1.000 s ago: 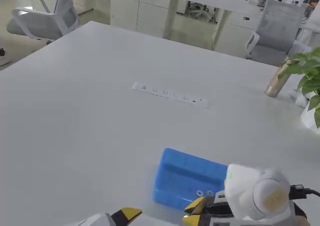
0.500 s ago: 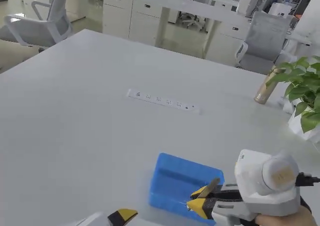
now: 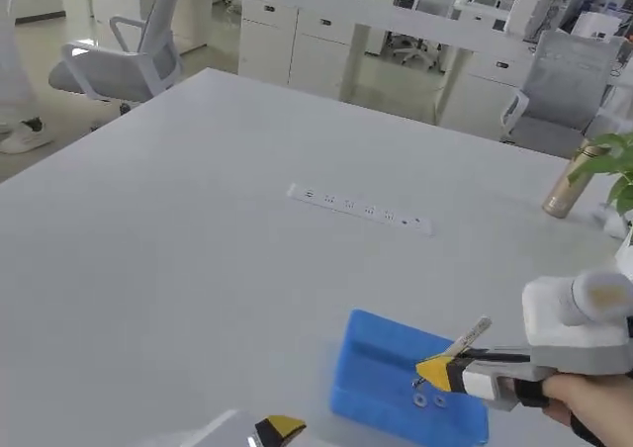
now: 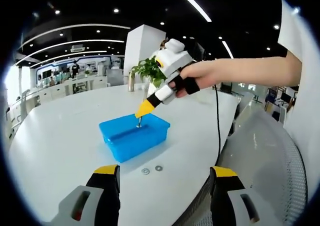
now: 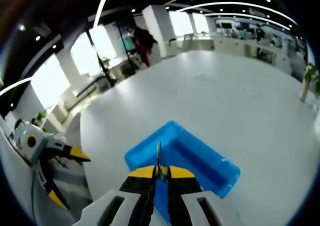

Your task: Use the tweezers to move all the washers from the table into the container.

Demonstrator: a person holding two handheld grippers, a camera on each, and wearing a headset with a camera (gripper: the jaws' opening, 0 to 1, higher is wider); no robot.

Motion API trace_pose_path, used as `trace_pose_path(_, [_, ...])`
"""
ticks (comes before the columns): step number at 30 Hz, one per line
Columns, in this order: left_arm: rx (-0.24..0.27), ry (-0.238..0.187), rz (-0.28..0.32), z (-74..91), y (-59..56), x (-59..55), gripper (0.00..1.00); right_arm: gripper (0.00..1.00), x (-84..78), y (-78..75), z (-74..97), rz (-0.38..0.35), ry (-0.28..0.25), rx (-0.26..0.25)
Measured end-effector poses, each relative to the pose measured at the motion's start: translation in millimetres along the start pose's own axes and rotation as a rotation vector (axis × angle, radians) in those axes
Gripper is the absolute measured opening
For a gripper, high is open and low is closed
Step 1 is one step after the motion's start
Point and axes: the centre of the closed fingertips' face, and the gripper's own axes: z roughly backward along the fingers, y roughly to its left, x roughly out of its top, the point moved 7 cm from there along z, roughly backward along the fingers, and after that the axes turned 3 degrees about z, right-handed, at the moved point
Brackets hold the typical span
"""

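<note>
A blue container [image 3: 381, 368] sits on the white table [image 3: 198, 220] near its front edge. Two small washers [image 3: 430, 401] show inside it. My right gripper [image 3: 435, 373] hangs over the container, shut on the metal tweezers [image 5: 158, 158], whose tips point down into the container [image 5: 200, 161]. In the left gripper view the tweezers' tip [image 4: 139, 122] reaches inside the container [image 4: 132, 133], and two washers [image 4: 151, 170] lie on the table just in front of it. My left gripper [image 4: 165, 172] is open, low at the table's edge, with one yellow tip [image 3: 280, 429] in the head view.
A white power strip [image 3: 361, 210] lies mid-table. A gold bottle [image 3: 566, 192] and a potted plant [image 3: 608, 165] stand at the far right. Office chairs [image 3: 119, 61] and desks lie beyond the table.
The head camera has shifted. My right gripper has lifted slightly and tilted, so the tweezers now slant down into the container. The left gripper stays low at the front edge.
</note>
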Motion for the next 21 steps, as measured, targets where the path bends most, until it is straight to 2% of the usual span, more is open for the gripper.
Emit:
trace_pose_path(2, [-0.008,0.012,-0.023,-1.2,-2.4,-0.6,0.73,0.05,-1.2,-4.6,-5.0,-0.032,0.015,-0.016])
trace_pose_path(6, [0.0,0.0,0.006,0.0,1.2,-0.3,0.72,0.05,-1.8,-13.6,-13.5,-0.062,0.027,-0.024])
trace_pose_path(12, [0.004,0.001,0.006,-0.4,2.1,-0.5,0.72,0.05,-5.9,-18.7,-28.3,-0.071,0.052,-0.023])
trace_pose_path(21, [0.0,0.01,0.003,-0.9,1.9,-1.4,0.71,0.05,-8.1,-24.7,-29.8,-0.071,0.049,-0.022])
